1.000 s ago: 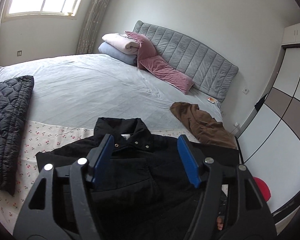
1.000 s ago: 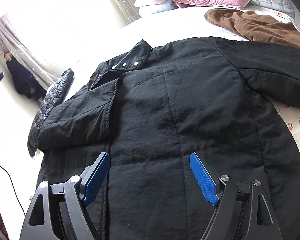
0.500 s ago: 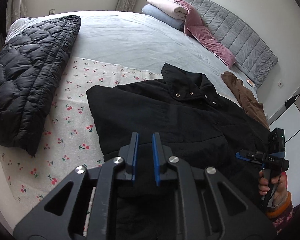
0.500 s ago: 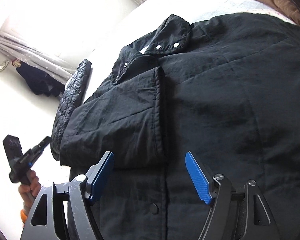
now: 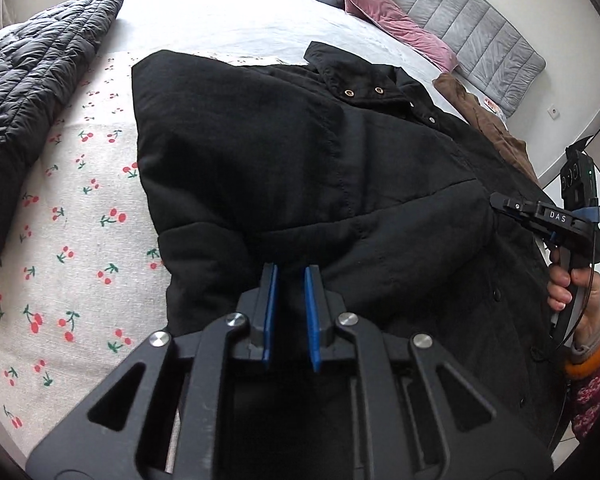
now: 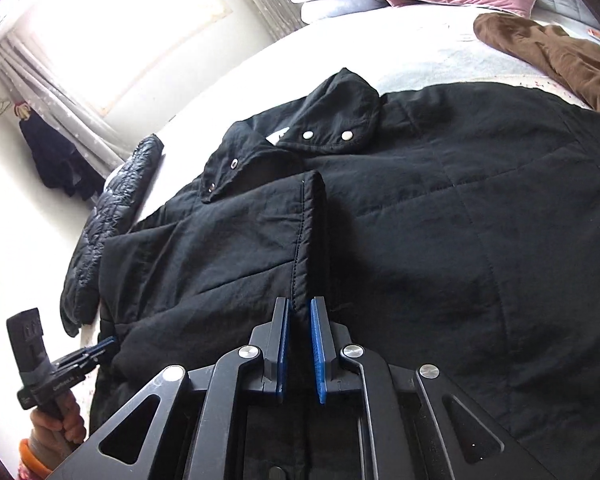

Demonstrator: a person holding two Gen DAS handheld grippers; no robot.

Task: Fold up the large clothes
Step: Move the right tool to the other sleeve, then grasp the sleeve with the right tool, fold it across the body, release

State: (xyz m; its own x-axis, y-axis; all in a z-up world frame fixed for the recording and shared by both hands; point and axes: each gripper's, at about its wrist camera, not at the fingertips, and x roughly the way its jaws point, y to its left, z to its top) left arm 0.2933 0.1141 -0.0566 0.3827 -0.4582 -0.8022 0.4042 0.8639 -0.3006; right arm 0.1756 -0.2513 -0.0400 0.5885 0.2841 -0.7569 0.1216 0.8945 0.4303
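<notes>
A large black jacket (image 5: 300, 160) lies face up on the bed, collar toward the headboard, with one sleeve folded across its chest (image 6: 220, 248). My left gripper (image 5: 290, 270) sits low at the jacket's near side edge. Its blue pads stand narrow with dark fabric between them, and its jaws are opening slightly. From the right wrist view, the left gripper (image 6: 112, 344) has its tips at that edge. My right gripper (image 6: 300, 302) is closing on the stitched edge of the folded sleeve, pinched between its pads. The left wrist view shows the right gripper (image 5: 494, 200) resting on the jacket.
A quilted black coat (image 5: 32, 80) lies at the bed's left side on the cherry-print sheet (image 5: 60, 240). A brown garment (image 6: 560, 56) lies beyond the jacket's right shoulder. Pink pillows (image 5: 400, 28) lean on the grey headboard (image 5: 480, 32). A hand (image 5: 568, 280) holds the right gripper.
The left gripper dropped to the jacket's edge and its jaws closed. The right gripper slid left across the jacket to the folded sleeve's edge and its jaws closed on it.
</notes>
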